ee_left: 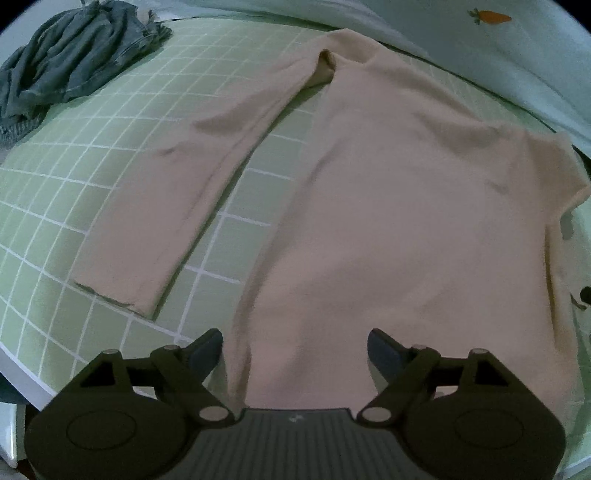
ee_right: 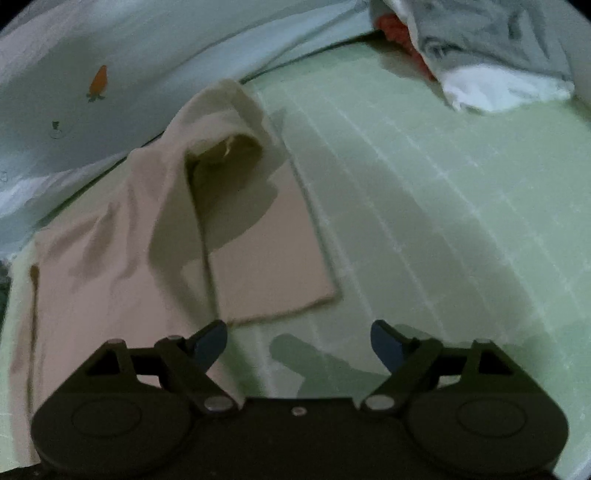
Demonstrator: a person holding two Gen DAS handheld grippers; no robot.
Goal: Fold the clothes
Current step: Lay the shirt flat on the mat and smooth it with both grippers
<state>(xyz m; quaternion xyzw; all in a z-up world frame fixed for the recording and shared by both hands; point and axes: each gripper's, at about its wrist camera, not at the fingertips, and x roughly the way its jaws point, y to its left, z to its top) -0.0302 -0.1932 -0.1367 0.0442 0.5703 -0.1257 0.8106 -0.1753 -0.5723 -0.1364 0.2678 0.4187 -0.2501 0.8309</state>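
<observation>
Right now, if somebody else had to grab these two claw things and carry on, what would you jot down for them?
Left gripper: open, holding nothing, over the lower part of the beige long-sleeved top.
Right gripper: open, empty, over the green grid mat beside the top's sleeve.
The top lies spread flat on the mat, one sleeve out to each side; no fold visible yet.
Also waiting: a crumpled dark grey garment and a grey, white and red pile.
Left: fold in the sleeves, then the body.

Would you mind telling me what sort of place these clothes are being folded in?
Probably a bedroom, with the folding done on a bed: a green grid-patterned mat lies over it, pale bedding with a carrot print runs along the far edge, and a beige top is spread flat beside heaps of other clothes.
</observation>
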